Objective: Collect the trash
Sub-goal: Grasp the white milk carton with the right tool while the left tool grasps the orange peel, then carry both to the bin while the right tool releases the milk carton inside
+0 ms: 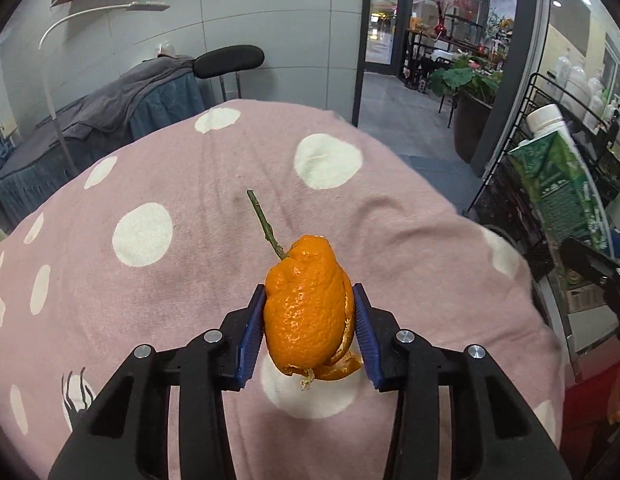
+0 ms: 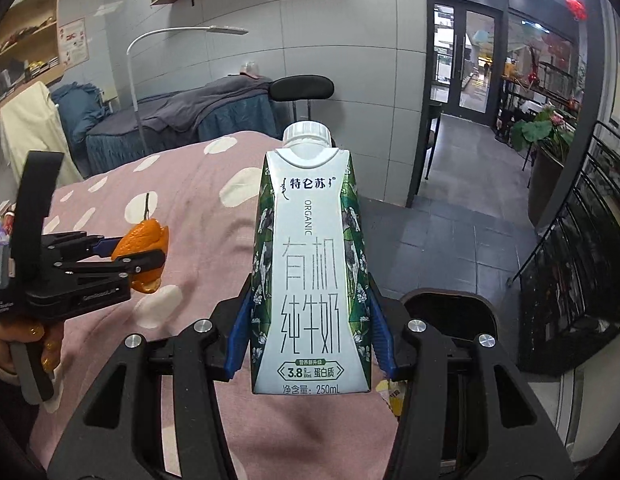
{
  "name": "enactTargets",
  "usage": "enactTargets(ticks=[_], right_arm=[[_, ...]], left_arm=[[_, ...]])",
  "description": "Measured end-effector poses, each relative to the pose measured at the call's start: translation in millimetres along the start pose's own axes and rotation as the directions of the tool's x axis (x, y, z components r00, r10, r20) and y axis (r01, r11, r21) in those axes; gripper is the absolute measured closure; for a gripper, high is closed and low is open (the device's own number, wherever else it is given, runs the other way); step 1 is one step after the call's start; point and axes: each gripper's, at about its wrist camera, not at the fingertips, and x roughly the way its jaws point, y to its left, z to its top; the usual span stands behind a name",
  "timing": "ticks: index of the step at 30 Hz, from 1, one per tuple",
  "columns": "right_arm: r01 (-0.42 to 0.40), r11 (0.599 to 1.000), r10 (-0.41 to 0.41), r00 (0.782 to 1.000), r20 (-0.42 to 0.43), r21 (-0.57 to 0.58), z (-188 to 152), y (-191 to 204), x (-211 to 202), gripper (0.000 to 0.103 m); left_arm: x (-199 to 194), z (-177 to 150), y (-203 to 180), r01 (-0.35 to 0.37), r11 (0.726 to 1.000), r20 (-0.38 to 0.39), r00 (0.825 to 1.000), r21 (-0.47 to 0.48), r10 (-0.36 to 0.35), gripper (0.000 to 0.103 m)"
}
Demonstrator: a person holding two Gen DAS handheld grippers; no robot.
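An orange peel [image 1: 310,312], its green stem [image 1: 266,224] still attached and pointing up and away, is sitting pinched between the blue pads [image 1: 250,336] of the left gripper [image 1: 309,332], which is hanging above a pink bedspread with white dots [image 1: 158,184]; the peel's torn edges are curling out at the bottom, clear of the cloth. Seen from the right wrist, that left gripper [image 2: 136,250] is lying level and pointing to the right, with the person's hand [image 2: 34,344], nails painted yellow, wrapping the trigger handle beneath it. The right gripper [image 2: 310,328] is clamping a green and white milk carton [image 2: 310,272] by its two side faces, the carton standing upright with its white screw cap [image 2: 307,133] on top, held in the air over the right edge of the bed. Just beyond and below the right finger, a black bin [image 2: 450,316] is showing its open mouth on the grey tile floor [image 2: 442,216]. A black wire rack [image 2: 570,260] is standing to the right.
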Motion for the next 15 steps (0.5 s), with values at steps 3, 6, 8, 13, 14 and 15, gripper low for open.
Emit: enactTargets(ticks=[3,6,8,13,14,15], right_arm=[[0.022,0.999,-0.022,1.0,0.001,0.044,-9,-18,-5,0.052],[0.051,0.995,-0.051,0.999,0.003,0.089,-22,-38,-12,0.052],[0.069,0.99,-0.069,0.998,-0.007,0.123,-29,-52,-12,0.052],[0.159,0.961,-0.153,0.987,-0.045,0.227,-52,-100,-10,0.052],[0.189,0.95,-0.18,0.982,-0.06,0.248,-58,-111,-8,0.052],[0.214,0.94,-0.2,0.976,-0.081,0.265,-64,-121,-4,0.052]], left_arm=[[-10,-1,-19,0.042,0.999,0.041,0.998,0.025,-0.043,0.062],[-17,-3,-43,0.088,0.994,0.059,0.994,0.063,-0.092,0.062],[-20,-4,-57,0.117,0.99,0.063,0.991,0.078,-0.122,0.062],[-21,-4,-85,0.197,0.975,0.059,0.977,0.099,-0.203,0.062],[-21,-3,-90,0.206,0.973,0.061,0.975,0.105,-0.213,0.062],[-20,-3,-96,0.213,0.97,0.064,0.973,0.117,-0.221,0.062]])
